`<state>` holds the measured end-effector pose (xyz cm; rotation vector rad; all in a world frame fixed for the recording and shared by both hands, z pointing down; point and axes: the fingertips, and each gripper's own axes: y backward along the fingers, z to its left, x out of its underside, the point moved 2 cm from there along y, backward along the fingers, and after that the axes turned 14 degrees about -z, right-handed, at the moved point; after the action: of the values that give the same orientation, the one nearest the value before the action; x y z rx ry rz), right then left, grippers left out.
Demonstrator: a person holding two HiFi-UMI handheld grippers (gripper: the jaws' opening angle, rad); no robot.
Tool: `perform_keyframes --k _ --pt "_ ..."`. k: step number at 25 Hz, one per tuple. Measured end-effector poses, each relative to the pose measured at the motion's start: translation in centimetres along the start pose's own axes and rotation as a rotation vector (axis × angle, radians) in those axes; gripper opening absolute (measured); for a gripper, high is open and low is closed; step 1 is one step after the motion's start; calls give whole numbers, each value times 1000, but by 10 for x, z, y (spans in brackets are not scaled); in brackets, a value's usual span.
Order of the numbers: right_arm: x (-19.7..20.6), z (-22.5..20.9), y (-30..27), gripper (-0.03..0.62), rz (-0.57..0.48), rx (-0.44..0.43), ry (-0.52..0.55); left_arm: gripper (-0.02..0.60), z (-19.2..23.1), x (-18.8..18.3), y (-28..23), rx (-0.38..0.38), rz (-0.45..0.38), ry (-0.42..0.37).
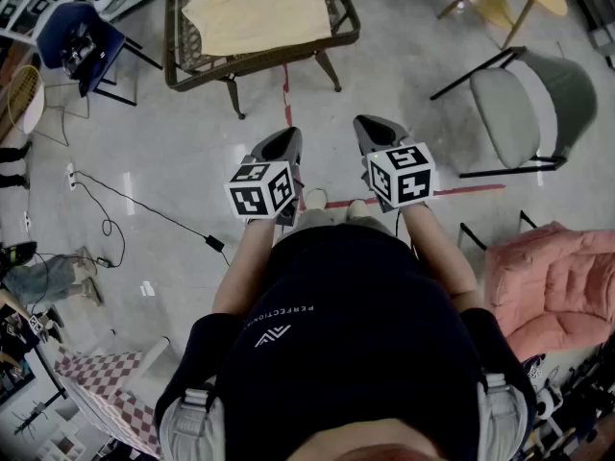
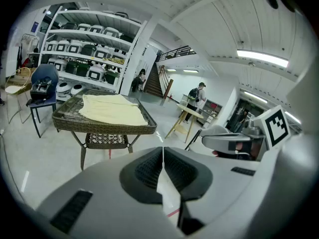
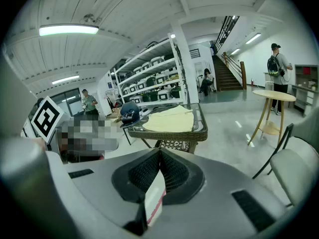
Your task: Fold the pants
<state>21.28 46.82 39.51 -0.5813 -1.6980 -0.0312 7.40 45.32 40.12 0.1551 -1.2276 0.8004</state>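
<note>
Arms: both forearms reached forward from the waist, side by side, with the 2 grippers tipped somewhat down toward the floor.
Left gripper [image 1: 281, 137]: clenched, its jaws met tip to tip with nothing between them.
Right gripper [image 1: 368, 125]: clenched the same way, and empty.
Pants [image 1: 259, 12]: pale yellow, they lay flat on the wicker table [image 1: 258, 62], well apart from both grippers and untouched.
Table edge: a raised woven rim ran all round the top, and the near side faced the person.
Room ahead: open grey floor stretched from the person's shoes to the table legs, crossed by a red tape line [image 1: 461, 191].
Right side: a grey chair [image 1: 524, 104] stood near, with a pink armchair [image 1: 557, 281] further back beside the person.
Left side: a blue chair [image 1: 82, 36] stood beside the table, and a black cable [image 1: 144, 205] trailed over the floor.
</note>
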Motion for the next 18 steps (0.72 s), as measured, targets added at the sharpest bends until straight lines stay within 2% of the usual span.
perform_keyframes --k 4,18 --pt "-2 2 -4 32 -29 -13 -36 17 5 -1 0 1 -8 -4" --pt "7 18 -37 34 8 -15 -67 17 51 -7 1 45 -2 -4"
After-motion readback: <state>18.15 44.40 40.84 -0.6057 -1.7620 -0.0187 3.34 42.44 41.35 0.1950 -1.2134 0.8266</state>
